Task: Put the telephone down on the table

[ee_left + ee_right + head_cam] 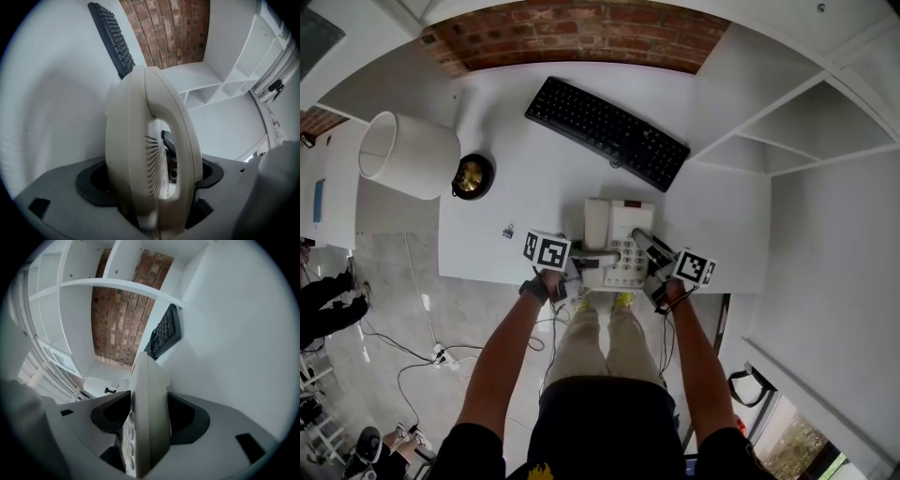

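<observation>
A cream desk telephone (619, 239) with its handset on the left side sits at the front edge of the white table (534, 202); I cannot tell whether it rests on the surface or hangs just above it. My left gripper (591, 262) is shut on its left side, and the handset (140, 140) fills the gap between the jaws (150, 187). From the right, my right gripper (646, 247) grips the keypad side; the phone's thin edge (147, 394) stands between its dark pads (112, 416).
A black keyboard (607, 131) lies diagonally behind the phone. At the left stand a white lampshade (408, 155) and a black-and-brass round object (473, 176). White shelving (797, 131) borders the right. A small item (508, 231) lies near the front edge.
</observation>
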The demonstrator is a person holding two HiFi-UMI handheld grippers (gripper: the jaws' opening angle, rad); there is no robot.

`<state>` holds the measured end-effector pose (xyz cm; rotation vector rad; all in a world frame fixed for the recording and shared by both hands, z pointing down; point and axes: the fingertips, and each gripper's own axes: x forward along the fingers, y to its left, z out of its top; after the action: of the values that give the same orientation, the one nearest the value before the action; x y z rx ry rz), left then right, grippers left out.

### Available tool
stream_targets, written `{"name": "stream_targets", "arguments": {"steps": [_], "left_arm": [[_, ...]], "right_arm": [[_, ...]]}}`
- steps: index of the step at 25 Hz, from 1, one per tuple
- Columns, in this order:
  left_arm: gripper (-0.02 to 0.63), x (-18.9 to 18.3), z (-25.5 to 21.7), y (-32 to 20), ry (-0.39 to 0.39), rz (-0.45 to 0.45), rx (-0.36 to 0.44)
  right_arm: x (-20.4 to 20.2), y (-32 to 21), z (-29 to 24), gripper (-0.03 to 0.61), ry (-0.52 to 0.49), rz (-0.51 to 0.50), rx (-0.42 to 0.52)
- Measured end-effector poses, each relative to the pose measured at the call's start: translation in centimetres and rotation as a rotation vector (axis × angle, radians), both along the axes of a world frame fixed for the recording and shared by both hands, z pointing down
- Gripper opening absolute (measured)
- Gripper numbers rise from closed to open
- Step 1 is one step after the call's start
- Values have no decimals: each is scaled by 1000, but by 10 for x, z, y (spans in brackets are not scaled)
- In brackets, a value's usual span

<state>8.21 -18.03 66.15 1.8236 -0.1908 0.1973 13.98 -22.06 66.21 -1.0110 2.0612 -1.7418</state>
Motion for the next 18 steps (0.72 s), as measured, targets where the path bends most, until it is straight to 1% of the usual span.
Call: {"name": "stream_targets", "arguments": {"steps": [1, 2, 3, 4, 5, 7, 9, 13, 18], "left_arm": [[466, 0, 0, 0, -6, 0, 4], [466, 0, 0, 0, -14, -1, 9], [463, 0, 1, 1, -26, 0, 19], [463, 1, 1, 2, -40, 4, 33], [463, 1, 2, 3, -53, 9, 47], [463, 2, 3, 5, -74, 17, 66], [463, 3, 5, 6, -97, 25, 89], [463, 6, 7, 9, -140, 15, 137], [465, 8, 7, 8, -180, -39, 174]], "right_arm": [[3, 0, 1, 237, 75, 6, 20], [8, 1, 3, 239, 172, 3, 47], [12, 1, 5, 229, 263, -11, 78], [15, 2, 6, 222, 318, -33, 99], [16, 3, 7, 216, 323, -56, 99], [18, 6, 10, 198, 255, -91, 62], [19, 7, 11, 195, 227, -103, 43], [22, 12, 11, 189, 248, -66, 48], [26, 14, 10, 183, 276, -24, 66]]}}
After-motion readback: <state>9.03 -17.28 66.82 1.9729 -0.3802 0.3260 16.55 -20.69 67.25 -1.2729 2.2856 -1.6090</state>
